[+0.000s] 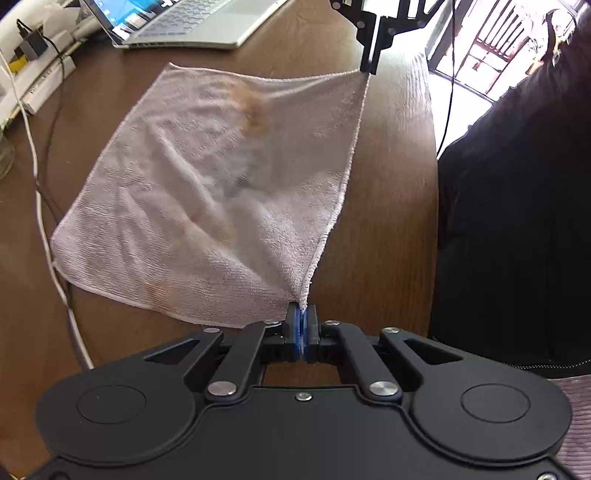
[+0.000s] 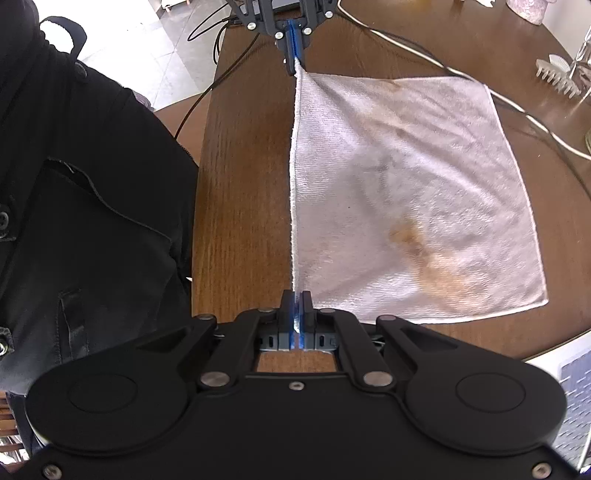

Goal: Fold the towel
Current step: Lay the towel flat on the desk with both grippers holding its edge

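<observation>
Clamped blue pads mark the left tongs (image 1: pixel 302 326), fully closed on one near corner of the towel (image 1: pixel 221 192); the right tongs (image 2: pixel 296 321) are likewise fully closed, on the neighbouring corner of the same edge. Each pair also appears at the far end of the other's view, pinching its corner there. Between the two grips the hem runs taut and straight, raised off the surface (image 1: pixel 388 221) on the side nearest the person's dark jacket (image 2: pixel 92 184).

From that held edge the cloth slopes away and down, and its far half lies flat on the wood. The coming fold appears to turn on this: the free edge lies directly opposite the held one, parallel to the line joining the two tongs, so both hands are about equally placed to carry the hem across. A brownish stain (image 2: pixel 417 243) sits nearer the right tongs.

Only the left view shows a laptop (image 1: pixel 192 22) beyond the right tongs' corner, and a white cable (image 1: pixel 40 206) along the far edge. Only the right view shows a white comb-like object (image 2: pixel 557 75) past the towel's far side.
</observation>
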The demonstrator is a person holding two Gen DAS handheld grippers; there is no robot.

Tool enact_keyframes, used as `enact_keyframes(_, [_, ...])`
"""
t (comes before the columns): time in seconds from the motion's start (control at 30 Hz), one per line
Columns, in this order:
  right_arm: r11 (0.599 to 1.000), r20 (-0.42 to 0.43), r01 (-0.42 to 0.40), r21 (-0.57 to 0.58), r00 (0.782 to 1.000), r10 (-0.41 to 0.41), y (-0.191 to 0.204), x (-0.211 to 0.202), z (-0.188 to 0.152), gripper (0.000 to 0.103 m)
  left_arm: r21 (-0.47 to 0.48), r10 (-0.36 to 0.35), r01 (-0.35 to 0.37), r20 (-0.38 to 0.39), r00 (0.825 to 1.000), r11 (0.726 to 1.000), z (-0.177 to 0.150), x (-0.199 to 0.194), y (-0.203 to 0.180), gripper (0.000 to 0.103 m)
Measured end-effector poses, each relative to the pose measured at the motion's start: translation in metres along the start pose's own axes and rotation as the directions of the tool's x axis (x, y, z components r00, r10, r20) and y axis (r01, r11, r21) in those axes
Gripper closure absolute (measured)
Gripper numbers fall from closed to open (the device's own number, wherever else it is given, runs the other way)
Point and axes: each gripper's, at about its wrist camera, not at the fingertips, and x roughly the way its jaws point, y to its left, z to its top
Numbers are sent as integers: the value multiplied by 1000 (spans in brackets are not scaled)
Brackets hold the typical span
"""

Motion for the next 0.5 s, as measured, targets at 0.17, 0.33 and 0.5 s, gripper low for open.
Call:
enact_keyframes(0.17, [1000, -13, -18, 18, 1000, 18, -1, 10, -9, 101, 13, -18, 19, -30, 999, 1000, -4, 15, -4, 102])
enact_keyframes(0.33, [999, -24, -30, 40, 999, 31, -7, 15, -11, 101, 13, -29, 30, -48, 998, 999, -5, 23, -2, 102])
enact_keyframes(0.5, [999, -31, -40, 31, 999, 41, -5, 21, -15, 101, 24, -41, 43, -63, 997, 999, -5, 23, 1, 102])
